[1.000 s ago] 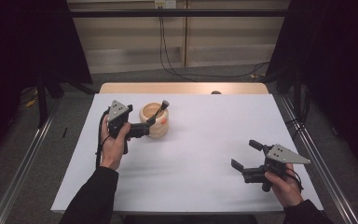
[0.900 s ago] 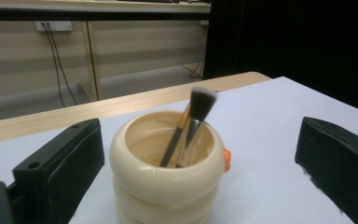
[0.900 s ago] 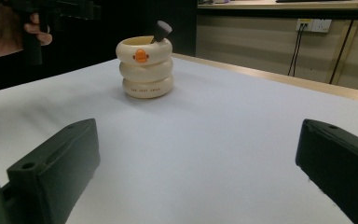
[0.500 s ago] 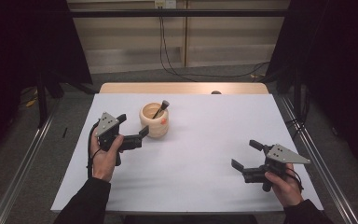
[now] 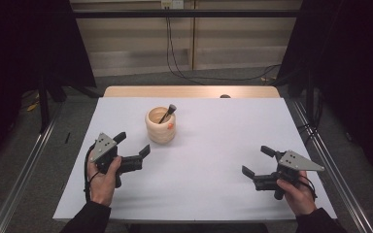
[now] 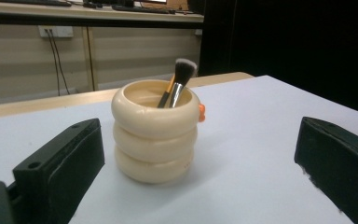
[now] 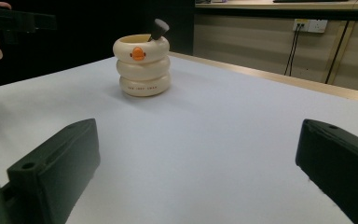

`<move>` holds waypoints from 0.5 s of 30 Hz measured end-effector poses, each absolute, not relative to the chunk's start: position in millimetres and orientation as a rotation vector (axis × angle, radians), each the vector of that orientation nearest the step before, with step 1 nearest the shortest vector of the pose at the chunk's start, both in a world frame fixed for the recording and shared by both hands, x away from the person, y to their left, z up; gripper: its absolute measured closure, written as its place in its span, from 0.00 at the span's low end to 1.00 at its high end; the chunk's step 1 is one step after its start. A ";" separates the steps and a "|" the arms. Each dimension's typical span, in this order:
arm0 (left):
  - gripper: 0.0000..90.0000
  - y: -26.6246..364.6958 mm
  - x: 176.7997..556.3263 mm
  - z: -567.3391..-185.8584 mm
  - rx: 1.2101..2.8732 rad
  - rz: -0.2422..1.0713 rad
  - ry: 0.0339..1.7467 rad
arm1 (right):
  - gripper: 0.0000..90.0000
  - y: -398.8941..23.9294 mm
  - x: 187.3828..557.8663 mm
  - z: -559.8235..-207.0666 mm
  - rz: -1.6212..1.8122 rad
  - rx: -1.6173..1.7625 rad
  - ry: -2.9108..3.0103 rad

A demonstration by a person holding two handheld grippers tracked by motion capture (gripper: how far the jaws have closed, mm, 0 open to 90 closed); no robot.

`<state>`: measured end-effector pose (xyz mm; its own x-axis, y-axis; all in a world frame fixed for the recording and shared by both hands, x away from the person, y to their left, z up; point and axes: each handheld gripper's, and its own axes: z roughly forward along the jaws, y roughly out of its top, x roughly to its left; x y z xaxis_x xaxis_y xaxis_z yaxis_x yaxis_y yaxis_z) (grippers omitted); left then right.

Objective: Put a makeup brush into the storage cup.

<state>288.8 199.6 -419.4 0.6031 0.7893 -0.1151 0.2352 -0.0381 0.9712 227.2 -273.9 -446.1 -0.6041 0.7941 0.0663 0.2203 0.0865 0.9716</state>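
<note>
Presently we note the cream ribbed ceramic pot (image 5: 160, 125), shaped like three stacked rings, standing upright on the white-covered desk (image 5: 213, 145), toward the far left of its middle. Its wall carries a small orange duck bill (image 7: 138, 54), which faces the right side of the desk. Inside it leans a black-bristled makeup brush with a metal ferrule (image 6: 180, 81), head up and tilted over the rim. We hold the left claw (image 5: 132, 146) just short of the pot on the near side, jaws spread wide and empty; in the left gripper view the pot sits between the two black jaws but farther off, touching neither. We hold the right claw (image 5: 258, 161) low over the near right part of the desk, well apart from the pot, jaws likewise spread with nothing between them.
</note>
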 end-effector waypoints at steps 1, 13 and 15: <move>0.01 201.5 286.5 -420.5 1.595 0.556 0.870 | 0.00 -274.0 227.3 -446.3 1.544 0.993 1.883; 0.01 217.4 254.1 -429.2 1.626 0.577 0.883 | 0.00 -273.6 227.0 -446.5 1.537 0.985 1.890; 0.01 219.7 251.3 -429.9 1.630 0.568 0.877 | 0.00 -273.8 226.7 -446.5 1.537 0.990 1.890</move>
<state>251.3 219.7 -429.9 0.6049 0.7914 -0.0881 0.2436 -0.0785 0.9667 226.7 -273.8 -446.5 -0.6065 0.7929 0.0596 0.2200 0.0952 0.9708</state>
